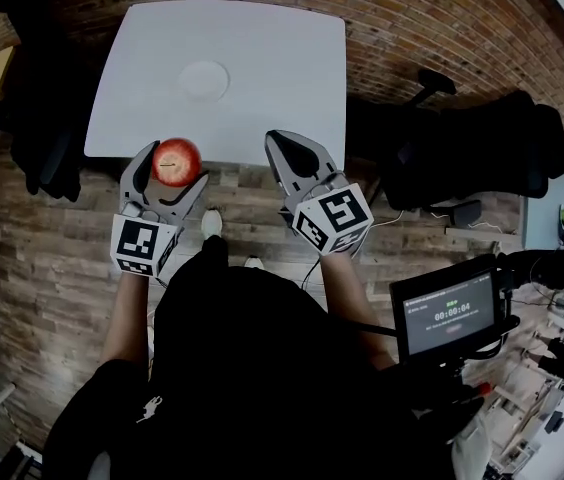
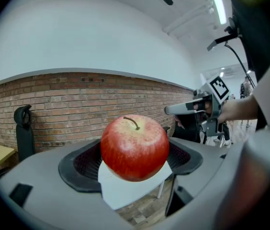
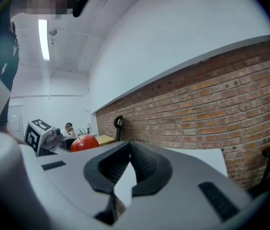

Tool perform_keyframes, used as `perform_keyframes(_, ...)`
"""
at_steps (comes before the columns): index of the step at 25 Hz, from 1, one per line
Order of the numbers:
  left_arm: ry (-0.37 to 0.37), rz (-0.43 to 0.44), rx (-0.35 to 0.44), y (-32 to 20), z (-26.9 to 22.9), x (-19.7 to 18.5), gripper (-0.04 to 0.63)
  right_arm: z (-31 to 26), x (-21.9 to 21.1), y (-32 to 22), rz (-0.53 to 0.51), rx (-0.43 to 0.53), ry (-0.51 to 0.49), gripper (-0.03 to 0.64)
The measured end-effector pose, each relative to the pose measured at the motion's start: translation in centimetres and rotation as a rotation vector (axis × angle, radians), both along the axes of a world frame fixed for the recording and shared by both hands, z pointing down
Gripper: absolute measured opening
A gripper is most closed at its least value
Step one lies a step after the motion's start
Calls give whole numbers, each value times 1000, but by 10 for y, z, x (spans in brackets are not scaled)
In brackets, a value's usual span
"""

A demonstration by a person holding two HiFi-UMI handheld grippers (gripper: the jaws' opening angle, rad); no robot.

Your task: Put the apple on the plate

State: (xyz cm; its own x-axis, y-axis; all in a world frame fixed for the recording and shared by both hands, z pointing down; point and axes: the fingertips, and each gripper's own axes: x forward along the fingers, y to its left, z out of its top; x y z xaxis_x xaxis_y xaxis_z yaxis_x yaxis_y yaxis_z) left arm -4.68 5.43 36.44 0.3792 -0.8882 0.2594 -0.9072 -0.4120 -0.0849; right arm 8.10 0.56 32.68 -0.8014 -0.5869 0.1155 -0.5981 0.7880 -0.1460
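While your left gripper (image 1: 173, 167) holds the apple (image 1: 176, 160) between its two pads, the fruit sits in the air at the near edge of the white table (image 1: 262, 38), not on it. The left gripper view shows the jaws spread wide around the red apple, one dark pad against each side, with the stem pointing up. The white plate (image 1: 203, 79) lies flat near the middle of the table, well apart from the apple and farther from you, with nothing on it.

Your right gripper (image 1: 279, 146) is beside the left one, at about the same reach, and its tips also come to the table's near edge. Its own view shows the jaws drawn together so that the tips meet, with nothing between them.

Both grippers point forward toward the table and the brick wall (image 1: 412, 18) beyond it. A small screen (image 1: 449, 313) with a timer stands low at your right, and a black chair (image 1: 482, 153) is to the right of the table.
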Motion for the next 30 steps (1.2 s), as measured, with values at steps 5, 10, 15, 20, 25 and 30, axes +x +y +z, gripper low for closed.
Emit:
perform_keyframes(5,14,24,13,-23,-8,-15,410,-7,-13,-16,23,7,11,3)
perform_keyframes(10,18,44,19,-50,-11,-31,410,-11,-25,-40,50,13,17,4)
perform_keyframes(15,32,70,23,-71,-14,-42,410,-14,-34,-56,78,16,19,4)
perform_keyframes(20,37,94,26,-87,-11,-53,410,-14,-42,-69,113,22,22,5)
perform_keyframes(25,46,116,22,-99,-7,-65,410,-13,-55,-79,129,24,32,4)
perform_keyframes(30,52,126,26,-109,-9,-72,410,-14,-63,-85,141,23,36,3)
